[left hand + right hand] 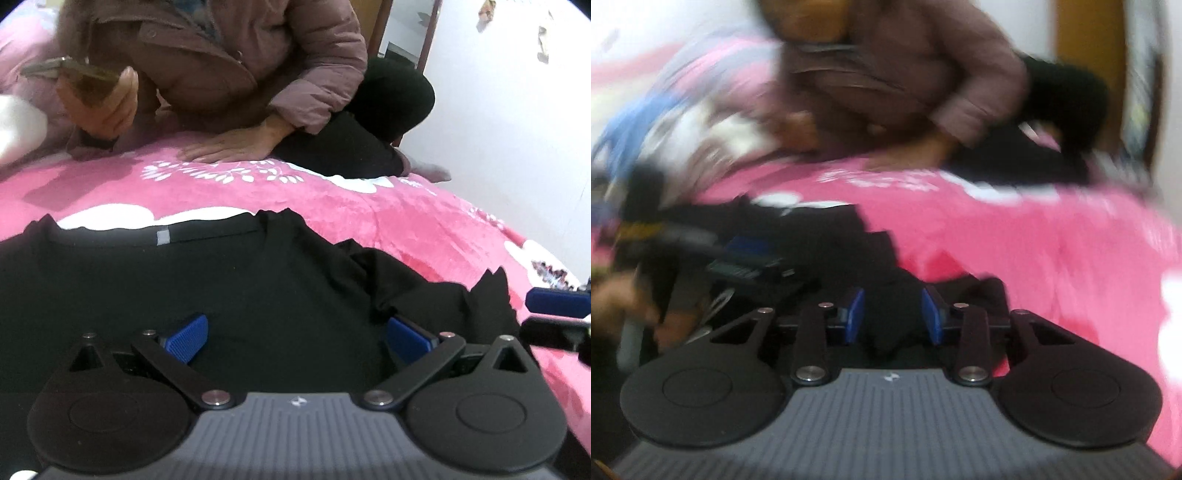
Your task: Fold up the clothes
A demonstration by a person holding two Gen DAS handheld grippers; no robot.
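Blurred view: the right claw (893, 315) has black garment (846, 240) fabric bunched between its blue pads; whether they press it is unclear. Pink blanket (1034, 240) spreads toward three o'clock.

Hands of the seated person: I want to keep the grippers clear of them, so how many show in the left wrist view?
2: one hand raised holding a phone, the other hand flat on the pink blanket.

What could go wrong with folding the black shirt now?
The right gripper has only a small bunch of the black shirt between its fingers, so the cloth might slip out. The left gripper is open above the shirt, so nothing pins it and it could drag across the pink blanket.
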